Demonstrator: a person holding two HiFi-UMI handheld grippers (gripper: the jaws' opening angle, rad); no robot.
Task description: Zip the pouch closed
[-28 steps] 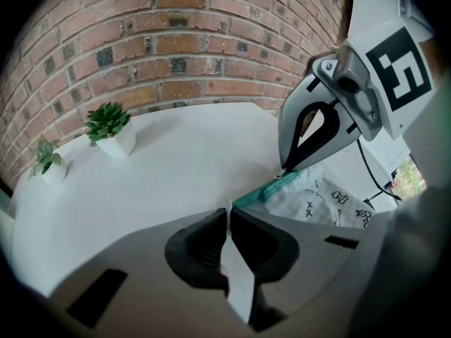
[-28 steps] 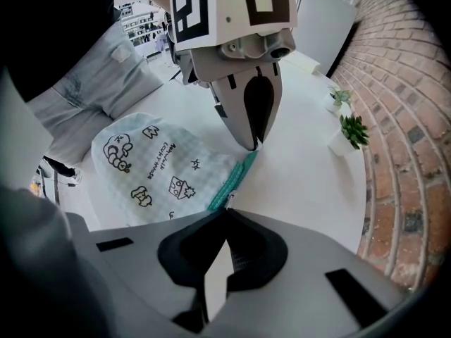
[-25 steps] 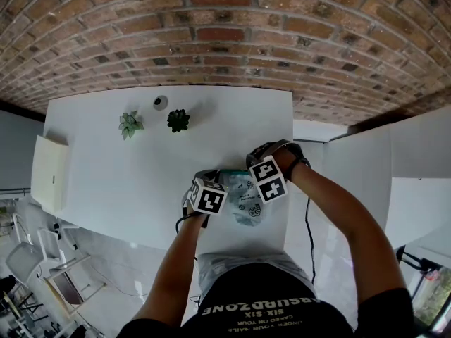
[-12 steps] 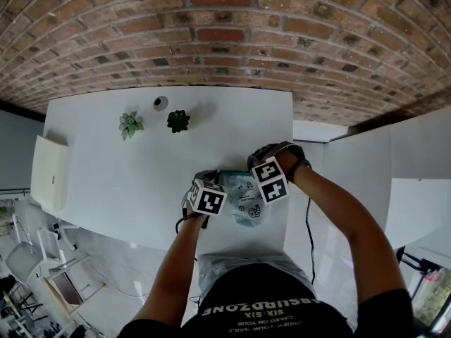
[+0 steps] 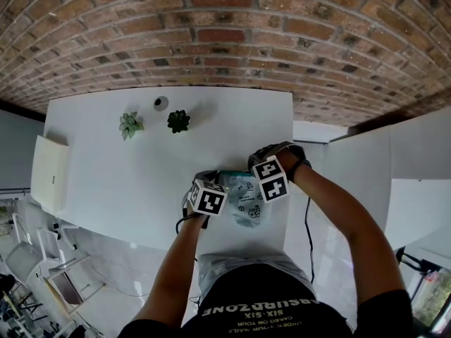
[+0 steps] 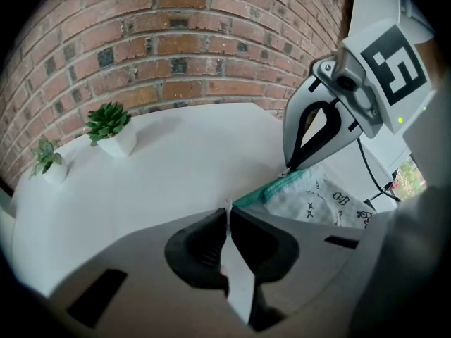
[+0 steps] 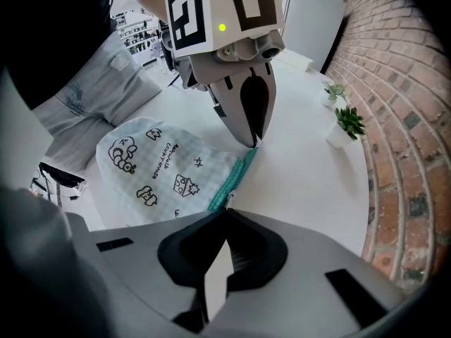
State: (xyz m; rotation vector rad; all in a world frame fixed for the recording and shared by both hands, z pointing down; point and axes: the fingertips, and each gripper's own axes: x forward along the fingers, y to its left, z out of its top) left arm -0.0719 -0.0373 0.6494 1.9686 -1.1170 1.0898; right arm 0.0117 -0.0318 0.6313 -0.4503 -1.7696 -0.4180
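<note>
two pairs of tongs meet at the pouch [image 5: 248,204], which lies on the white table [image 5: 141,167] close to its near edge and over toward the right side. it is pale checked cloth with small black cartoon prints. a teal zip band [image 7: 236,178] runs along the edge that faces away from me, toward the brick wall [image 5: 225,41].

my left tongs [image 6: 227,213] are pinched almost together on the left end of that teal edge, and a thin sliver of the pouch's corner shows between the tips. my right tongs [image 7: 225,213] are fully closed at the other end of the band, nipping what looks like the small metal zip pull [image 7: 229,201]. both point steeply down at the table, with the stretch of teal band running straight from one set of tips to the other. i cannot tell from here how much of the zip is done up.

farther back on the table, well apart from the pouch, stand two little potted plants, a pale green one [image 5: 130,124] and a darker one [image 5: 178,120] just beside it to the right.
</note>
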